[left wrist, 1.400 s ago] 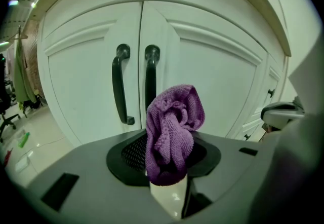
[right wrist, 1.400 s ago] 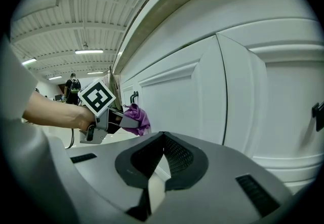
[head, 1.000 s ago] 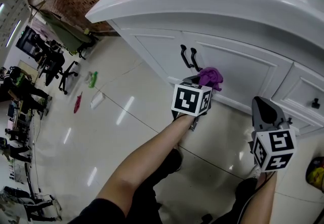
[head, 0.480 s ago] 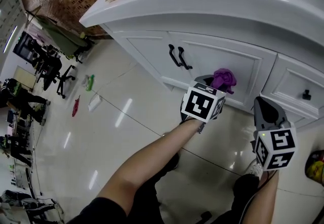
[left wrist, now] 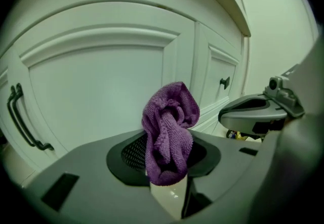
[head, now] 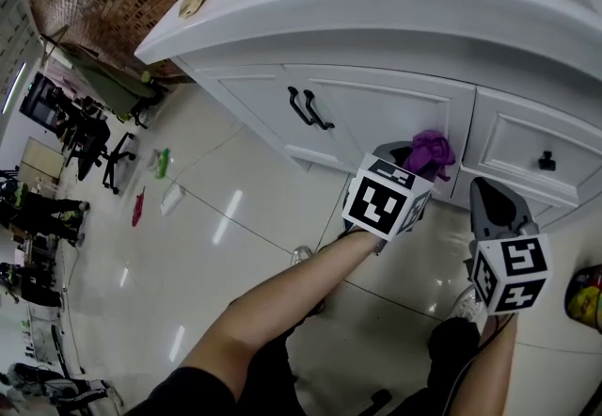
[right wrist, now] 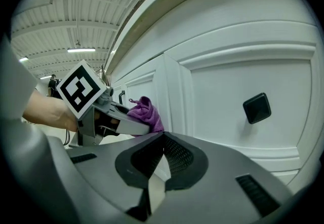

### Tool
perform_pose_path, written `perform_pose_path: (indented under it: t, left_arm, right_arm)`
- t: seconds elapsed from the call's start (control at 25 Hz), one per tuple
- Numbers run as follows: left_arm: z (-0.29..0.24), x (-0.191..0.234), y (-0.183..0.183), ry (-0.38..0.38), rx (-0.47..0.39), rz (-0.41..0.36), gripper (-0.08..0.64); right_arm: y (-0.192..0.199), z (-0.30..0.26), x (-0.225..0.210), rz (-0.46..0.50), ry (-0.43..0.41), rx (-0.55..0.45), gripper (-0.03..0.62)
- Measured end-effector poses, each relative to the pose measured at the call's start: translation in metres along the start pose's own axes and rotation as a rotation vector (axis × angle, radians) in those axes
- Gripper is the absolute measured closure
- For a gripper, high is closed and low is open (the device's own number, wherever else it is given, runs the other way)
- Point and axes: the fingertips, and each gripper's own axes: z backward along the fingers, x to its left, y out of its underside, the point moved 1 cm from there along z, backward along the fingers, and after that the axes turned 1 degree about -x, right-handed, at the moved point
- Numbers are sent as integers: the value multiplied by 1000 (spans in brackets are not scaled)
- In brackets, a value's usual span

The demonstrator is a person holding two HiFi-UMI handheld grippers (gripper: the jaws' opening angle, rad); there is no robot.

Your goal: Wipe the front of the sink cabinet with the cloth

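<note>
White sink cabinet (head: pixel 254 94) ahead: your left gripper (head: pixel 414 158) grips the cloth (head: pixel 431 152) near the door's (head: pixel 376 113) right edge, right gripper (head: pixel 491 190) clenched empty; the drawer front (head: pixel 522 143) likely remains.

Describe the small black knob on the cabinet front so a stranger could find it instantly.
Start at the white sink cabinet. Past the double doors with two long curved bar handles, a narrower panel sits to the right. The knob is on that panel: single, small, square and black, not a long bar.
</note>
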Motion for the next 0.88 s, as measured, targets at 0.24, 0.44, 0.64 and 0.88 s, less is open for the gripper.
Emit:
perform_pose_path:
  t: [0.24, 0.44, 0.64, 0.88]
  left_arm:
    - [-12, -29, -1, 59, 5, -13, 410]
    - [-30, -33, 20, 75, 46, 17, 410]
    - [-41, -23, 39, 63, 65, 38, 410]
    - [-33, 17, 49, -8, 56, 70, 410]
  right_arm:
    - [3, 11, -11, -8, 18, 1, 591]
    - [6, 12, -16, -14, 22, 8, 591]
    - [10, 7, -14, -7, 18, 23, 591]
    - [15, -5, -2, 17, 1, 47, 591]
